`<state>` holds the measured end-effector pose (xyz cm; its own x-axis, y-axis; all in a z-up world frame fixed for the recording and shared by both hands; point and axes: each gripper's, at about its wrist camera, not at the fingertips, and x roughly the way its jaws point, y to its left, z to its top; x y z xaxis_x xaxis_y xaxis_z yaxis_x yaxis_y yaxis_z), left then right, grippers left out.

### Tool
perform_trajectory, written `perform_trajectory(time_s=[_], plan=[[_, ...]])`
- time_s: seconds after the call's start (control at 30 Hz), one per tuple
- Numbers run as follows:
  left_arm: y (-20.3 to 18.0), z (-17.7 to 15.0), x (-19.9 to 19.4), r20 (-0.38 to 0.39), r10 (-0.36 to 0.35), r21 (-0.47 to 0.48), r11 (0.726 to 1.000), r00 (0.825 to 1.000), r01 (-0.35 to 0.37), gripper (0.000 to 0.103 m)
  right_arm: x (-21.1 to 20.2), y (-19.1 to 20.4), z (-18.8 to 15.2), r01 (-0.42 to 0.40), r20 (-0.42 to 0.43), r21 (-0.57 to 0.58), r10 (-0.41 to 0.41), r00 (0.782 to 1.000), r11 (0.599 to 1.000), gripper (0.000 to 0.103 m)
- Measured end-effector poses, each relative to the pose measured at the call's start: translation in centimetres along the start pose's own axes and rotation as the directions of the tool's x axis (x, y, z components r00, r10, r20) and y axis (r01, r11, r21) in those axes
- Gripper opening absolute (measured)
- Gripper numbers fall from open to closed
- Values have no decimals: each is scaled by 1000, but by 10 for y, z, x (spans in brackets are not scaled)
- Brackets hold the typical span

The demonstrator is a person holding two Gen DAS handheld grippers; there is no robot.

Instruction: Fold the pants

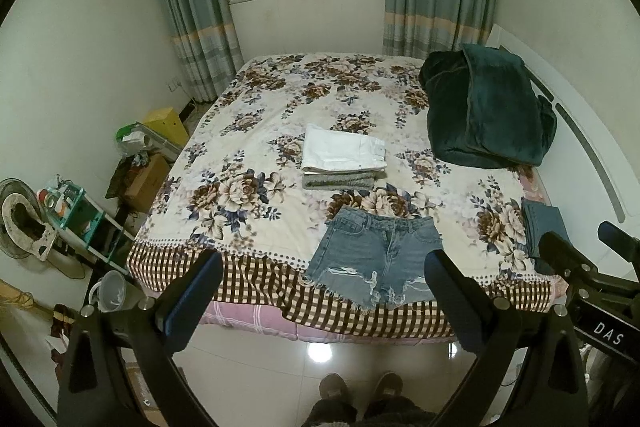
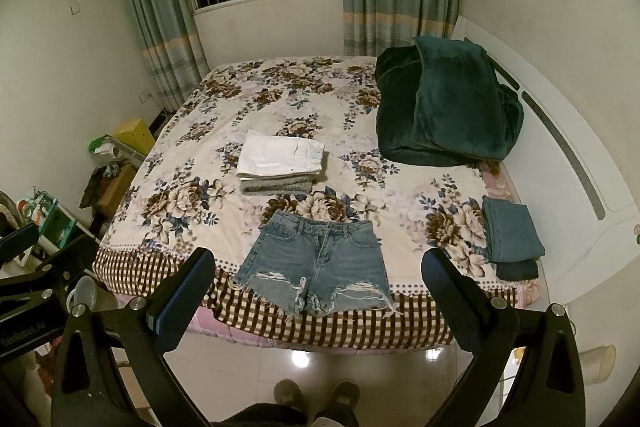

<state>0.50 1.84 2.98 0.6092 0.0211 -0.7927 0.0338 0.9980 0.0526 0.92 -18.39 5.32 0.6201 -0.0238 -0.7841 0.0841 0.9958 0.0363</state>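
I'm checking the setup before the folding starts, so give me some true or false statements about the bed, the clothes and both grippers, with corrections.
1. The frayed light-blue denim shorts lie spread flat near the foot edge of the floral-covered bed. True.
2. The left gripper is clamped on the shorts. False: its jaws stand open, holding nothing.
3. The folded white garment sits on top of a folded grey one. True.
4. The bundled dark green plush blanket covers the shorts. False: it lies apart, at the far right of the bed.
5. The right gripper is open. True.
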Motion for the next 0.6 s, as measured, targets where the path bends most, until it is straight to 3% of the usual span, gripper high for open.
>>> perform_trajectory(time_s=[0.6], plan=[[-5, 5, -5, 3, 4, -5, 1000, 1000, -4, 103, -27, -12, 12, 0, 4, -1, 0, 1000, 1000, 103]])
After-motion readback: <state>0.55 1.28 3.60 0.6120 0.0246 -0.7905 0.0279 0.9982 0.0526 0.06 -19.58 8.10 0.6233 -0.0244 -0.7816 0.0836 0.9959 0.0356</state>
